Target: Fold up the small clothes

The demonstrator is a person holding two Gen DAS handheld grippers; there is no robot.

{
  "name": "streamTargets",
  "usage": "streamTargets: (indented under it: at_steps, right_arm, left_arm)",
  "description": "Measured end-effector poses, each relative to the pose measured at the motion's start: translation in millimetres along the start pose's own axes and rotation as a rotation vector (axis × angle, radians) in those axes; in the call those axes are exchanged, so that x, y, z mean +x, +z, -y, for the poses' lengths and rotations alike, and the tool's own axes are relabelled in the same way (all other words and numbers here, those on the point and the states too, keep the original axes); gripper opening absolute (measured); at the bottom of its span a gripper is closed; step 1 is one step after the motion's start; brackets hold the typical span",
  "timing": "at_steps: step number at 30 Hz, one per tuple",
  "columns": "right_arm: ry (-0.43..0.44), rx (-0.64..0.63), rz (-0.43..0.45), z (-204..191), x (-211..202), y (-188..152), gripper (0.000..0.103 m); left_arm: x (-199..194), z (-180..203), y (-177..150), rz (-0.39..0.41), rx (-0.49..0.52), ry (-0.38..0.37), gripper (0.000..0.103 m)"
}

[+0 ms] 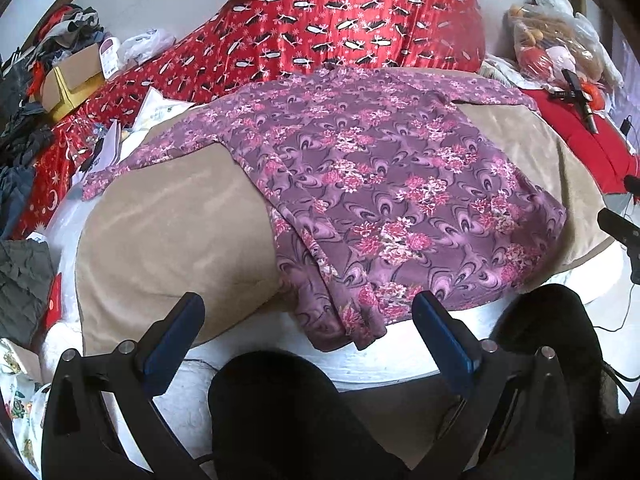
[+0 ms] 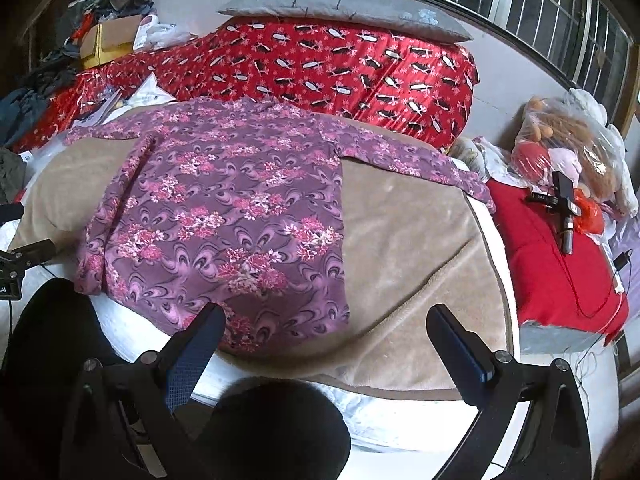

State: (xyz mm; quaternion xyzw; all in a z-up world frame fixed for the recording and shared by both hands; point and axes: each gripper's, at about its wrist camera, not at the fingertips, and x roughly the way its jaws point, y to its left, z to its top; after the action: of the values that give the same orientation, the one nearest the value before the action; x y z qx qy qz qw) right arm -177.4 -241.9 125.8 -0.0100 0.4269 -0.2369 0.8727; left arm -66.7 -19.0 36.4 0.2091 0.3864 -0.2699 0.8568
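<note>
One purple floral top (image 1: pixel 376 184) lies spread flat on a beige blanket (image 1: pixel 168 232) covering the bed, its long axis running from the hem at the near edge of the bed to the neck at the far side, beside a red patterned quilt (image 1: pixel 340 28). Its sleeves stretch out sideways, crosswise to the body, one to each side over the blanket. The near left part of the hem hangs slightly over the blanket's edge onto the white mattress (image 1: pixel 392 360). Both tools are held clear of the cloth: the left gripper (image 1: pixel 308 312) has its jaws spread wide with nothing between them, and the right gripper (image 2: pixel 326 324) is likewise released and empty above the hem's right corner. A grey pillow (image 2: pixel 344 10) sits on top of the quilt.
</note>
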Motion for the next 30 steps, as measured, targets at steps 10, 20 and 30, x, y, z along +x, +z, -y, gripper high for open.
streamTargets:
  at_steps: [10, 20, 30]
  right_arm:
    - [-0.001, 0.002, 0.017, -1.9, -5.5, 0.3, 0.101]
    - [0.002, 0.011, 0.027, -1.9, -7.7, 0.7, 0.101]
    - [0.003, 0.013, 0.02, -3.7, -4.6, 0.6, 0.101]
  left_arm:
    - [-5.7, 3.5, -2.1, 0.012, 0.004, -0.009, 0.103]
    - [-6.7, 3.1, -3.2, 0.013, 0.005, -0.011, 0.103]
    - [-3.4, 4.3, -4.6, -0.002, 0.002, -0.014, 0.103]
